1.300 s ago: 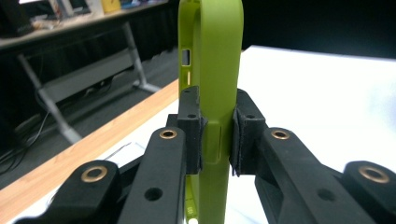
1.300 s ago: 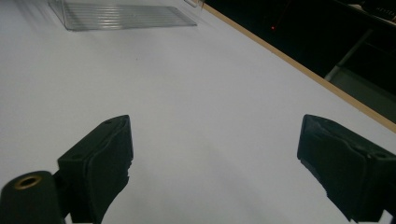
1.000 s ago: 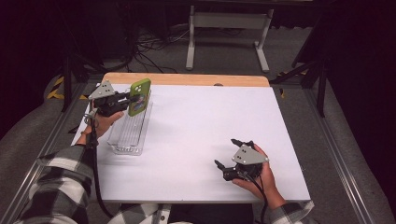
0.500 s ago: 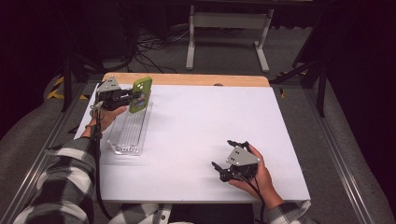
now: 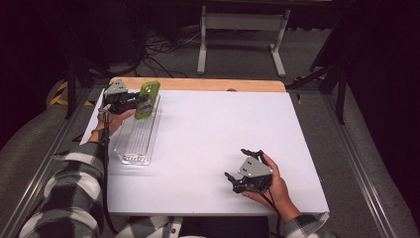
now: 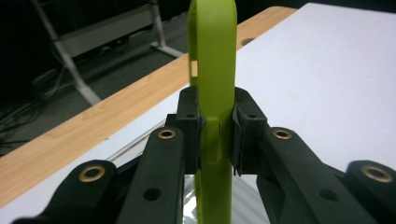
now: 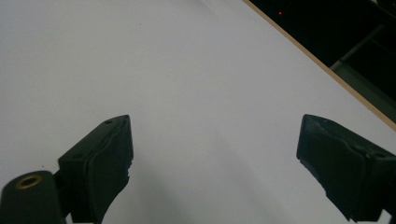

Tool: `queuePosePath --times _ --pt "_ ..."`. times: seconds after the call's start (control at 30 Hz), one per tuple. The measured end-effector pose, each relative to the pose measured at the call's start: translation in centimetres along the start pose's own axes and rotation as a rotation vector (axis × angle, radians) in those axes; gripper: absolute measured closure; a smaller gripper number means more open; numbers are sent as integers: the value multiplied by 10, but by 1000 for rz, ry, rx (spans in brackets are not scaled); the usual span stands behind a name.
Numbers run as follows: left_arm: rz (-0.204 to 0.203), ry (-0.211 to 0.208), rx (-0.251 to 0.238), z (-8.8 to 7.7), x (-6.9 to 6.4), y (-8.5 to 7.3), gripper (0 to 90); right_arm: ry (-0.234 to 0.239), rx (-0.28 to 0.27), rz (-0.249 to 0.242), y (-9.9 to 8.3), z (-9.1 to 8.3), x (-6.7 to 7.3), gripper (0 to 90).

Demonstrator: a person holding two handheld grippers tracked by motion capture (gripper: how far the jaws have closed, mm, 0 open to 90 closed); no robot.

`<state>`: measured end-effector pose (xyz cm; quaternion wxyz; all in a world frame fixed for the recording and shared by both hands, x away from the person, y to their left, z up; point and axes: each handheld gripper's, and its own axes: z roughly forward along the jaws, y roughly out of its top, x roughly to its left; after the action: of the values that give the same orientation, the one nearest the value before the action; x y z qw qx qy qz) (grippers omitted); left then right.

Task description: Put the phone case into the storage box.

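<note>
White covers the worktop point(image 5: 208, 144) nearest you, and your right hand-held gripper point(image 5: 246, 174) rests there with its jaws spread wide and nothing between them; in the right gripper view there is just bare surface between the pads.

Farther off, at the left, your left hand-held gripper point(image 5: 134, 100) is clamped on a green phone point(image 6: 212, 88), held on edge above the far end of a clear tray point(image 5: 137, 136). In the left gripper view the pads point(image 6: 189, 135) pinch the phone across its thin sides, low on its length, so most of it stands out past the grip.

That is where trouble could start, I judge: a narrow pinch on smooth sides may let the phone pivot or slip if you tilt or jolt the wrist. A drop would land it on the tray's rim or the worktop. The tray is light-looking plastic and nothing steadies it, so a knock from the phone could shove it.

The tray appears empty, though its ribbed clear floor makes that hard to confirm.
</note>
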<state>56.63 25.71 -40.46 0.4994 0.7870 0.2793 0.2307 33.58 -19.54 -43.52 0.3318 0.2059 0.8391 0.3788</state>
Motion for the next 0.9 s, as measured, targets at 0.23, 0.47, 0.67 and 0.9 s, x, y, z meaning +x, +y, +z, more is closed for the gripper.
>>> queuePosePath --times 0.23,0.47,0.67,0.9 --pt "13 44 54 -4 8 1 755 -3 8 -31 1 -1 3 115" --pt "44 94 128 -7 11 1 714 -1 21 -68 3 0 7 127" --pt "89 123 197 -5 11 0 661 7 28 -86 3 -1 9 131" --pt "73 129 207 -8 11 -1 630 10 33 -96 4 -1 11 133"
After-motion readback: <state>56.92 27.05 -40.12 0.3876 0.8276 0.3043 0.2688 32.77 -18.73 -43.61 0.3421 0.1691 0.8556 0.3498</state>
